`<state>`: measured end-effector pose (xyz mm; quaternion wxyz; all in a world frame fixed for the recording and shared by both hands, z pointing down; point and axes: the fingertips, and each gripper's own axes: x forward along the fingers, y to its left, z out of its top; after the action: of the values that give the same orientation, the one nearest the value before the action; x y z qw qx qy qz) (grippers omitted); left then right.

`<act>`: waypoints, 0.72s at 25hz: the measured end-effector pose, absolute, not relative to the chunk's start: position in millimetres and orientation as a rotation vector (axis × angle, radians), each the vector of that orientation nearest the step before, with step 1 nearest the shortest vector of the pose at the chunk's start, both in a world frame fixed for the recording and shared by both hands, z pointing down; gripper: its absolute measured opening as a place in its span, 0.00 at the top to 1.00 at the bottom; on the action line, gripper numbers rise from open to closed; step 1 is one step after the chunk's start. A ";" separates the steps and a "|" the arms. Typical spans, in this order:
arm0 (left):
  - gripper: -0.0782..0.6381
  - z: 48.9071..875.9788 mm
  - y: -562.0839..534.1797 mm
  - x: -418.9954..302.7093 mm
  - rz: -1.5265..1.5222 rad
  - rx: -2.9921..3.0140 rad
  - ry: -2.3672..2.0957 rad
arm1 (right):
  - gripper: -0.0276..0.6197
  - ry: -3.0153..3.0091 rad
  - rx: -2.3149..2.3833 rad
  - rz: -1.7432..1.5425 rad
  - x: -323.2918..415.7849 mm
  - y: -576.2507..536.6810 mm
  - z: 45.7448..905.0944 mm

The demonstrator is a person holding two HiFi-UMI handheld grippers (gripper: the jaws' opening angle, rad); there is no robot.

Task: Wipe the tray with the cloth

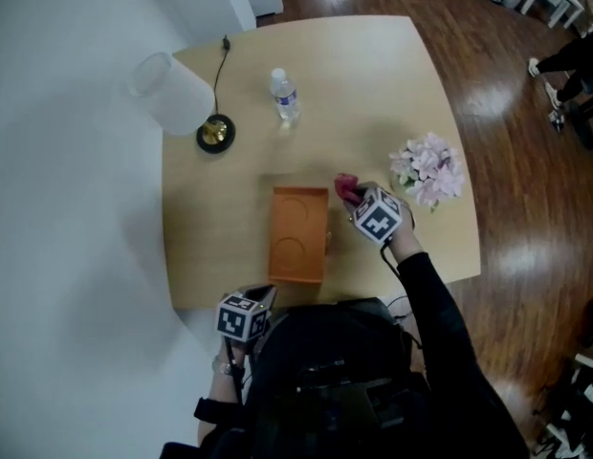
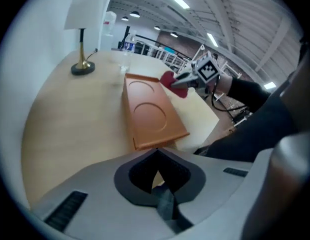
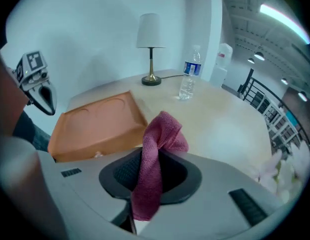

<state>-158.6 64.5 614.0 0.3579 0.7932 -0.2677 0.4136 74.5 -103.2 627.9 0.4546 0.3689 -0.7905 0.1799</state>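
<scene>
An orange tray (image 1: pixel 298 234) with a round recess lies lengthwise on the wooden table (image 1: pixel 373 84), near its front edge. My right gripper (image 1: pixel 354 199) hovers just right of the tray's far corner, shut on a pink cloth (image 1: pixel 345 186). In the right gripper view the cloth (image 3: pixel 154 159) stands up between the jaws, and the tray (image 3: pixel 95 124) lies to their left. My left gripper (image 1: pixel 262 300) hangs at the table's front edge, short of the tray's near end. Its jaws (image 2: pixel 156 153) meet at the tips with nothing between them, and the tray (image 2: pixel 150 115) is straight ahead.
A lamp (image 1: pixel 177 94) with a white shade and brass base stands at the table's far left. A water bottle (image 1: pixel 285 96) is at the far middle. Pink flowers (image 1: pixel 428 168) sit near the right edge. A white wall borders the table's left side.
</scene>
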 end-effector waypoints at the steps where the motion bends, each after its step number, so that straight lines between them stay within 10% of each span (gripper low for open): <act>1: 0.88 625.9 73.6 -162.9 1.084 2.006 -0.707 | 0.82 -1.965 0.887 0.430 70.9 -118.0 628.0; 18: 0.88 658.4 59.7 -142.0 1.030 1.821 -0.912 | 0.82 -2.044 0.415 0.169 12.2 -176.8 645.2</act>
<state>-142.0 59.7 658.4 0.4165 0.7254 -0.3631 0.4103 12.2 -176.8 645.2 0.5008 0.1715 -0.8455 0.0699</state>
